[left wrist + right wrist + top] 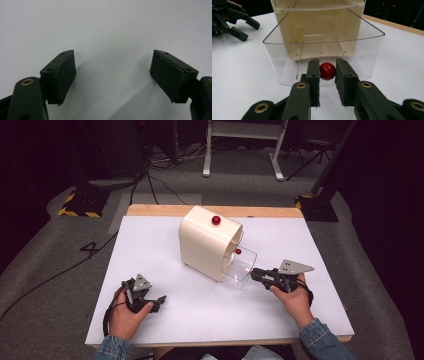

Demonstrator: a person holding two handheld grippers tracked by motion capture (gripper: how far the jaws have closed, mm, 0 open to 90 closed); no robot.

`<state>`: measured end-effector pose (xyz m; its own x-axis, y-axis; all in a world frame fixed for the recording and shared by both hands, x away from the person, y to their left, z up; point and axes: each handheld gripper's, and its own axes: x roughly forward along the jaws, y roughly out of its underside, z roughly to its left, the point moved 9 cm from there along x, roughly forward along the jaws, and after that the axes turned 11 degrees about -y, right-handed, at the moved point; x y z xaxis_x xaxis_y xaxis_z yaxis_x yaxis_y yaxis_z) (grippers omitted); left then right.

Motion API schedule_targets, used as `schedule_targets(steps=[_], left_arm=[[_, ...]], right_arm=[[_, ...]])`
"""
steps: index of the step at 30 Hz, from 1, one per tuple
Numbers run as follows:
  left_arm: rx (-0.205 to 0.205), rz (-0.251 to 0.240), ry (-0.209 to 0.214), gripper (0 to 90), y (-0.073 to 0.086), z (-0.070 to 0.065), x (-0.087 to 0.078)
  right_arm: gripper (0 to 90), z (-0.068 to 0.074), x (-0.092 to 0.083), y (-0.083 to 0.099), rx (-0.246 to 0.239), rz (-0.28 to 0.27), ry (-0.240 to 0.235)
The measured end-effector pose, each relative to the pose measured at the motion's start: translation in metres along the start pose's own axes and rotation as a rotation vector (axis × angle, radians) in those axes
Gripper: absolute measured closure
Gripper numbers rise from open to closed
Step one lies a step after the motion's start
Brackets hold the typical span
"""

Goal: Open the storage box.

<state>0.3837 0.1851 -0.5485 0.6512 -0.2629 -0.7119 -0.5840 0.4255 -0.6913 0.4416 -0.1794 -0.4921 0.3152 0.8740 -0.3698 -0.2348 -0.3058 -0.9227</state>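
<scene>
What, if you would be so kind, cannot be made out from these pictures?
- High view: the cream box's inside, hidden by its own wall.
- Right gripper view: the box's top, cut off by the upper edge.
- Right gripper view: the red knob's far side, behind the right gripper's jaws.

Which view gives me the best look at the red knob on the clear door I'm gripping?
The right gripper view: the red knob sits close up between the right hand-held gripper jaws, on the clear door. The high view shows it as a small red dot at the door's edge. The left gripper view looks at bare white table.
</scene>
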Motion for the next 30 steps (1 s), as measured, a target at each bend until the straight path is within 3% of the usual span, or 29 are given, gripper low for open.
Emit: schedule_targets(steps=[11,21,30], left_arm=[[0.000,0.000,0.000,21.0,0.000,0.000,0.000],[-0.002,-0.001,0.000,21.0,0.000,0.000,0.000],[-0.002,-0.001,0.000,21.0,0.000,0.000,0.000]], right_arm=[[74.1,0.001,-0.012,0.009,0.015,0.011,-0.001],[73.9,-0.001,-0.013,0.022,0.044,0.031,-0.008],[66.3,-0.004,-0.018,0.028,0.068,0.051,0.003]])
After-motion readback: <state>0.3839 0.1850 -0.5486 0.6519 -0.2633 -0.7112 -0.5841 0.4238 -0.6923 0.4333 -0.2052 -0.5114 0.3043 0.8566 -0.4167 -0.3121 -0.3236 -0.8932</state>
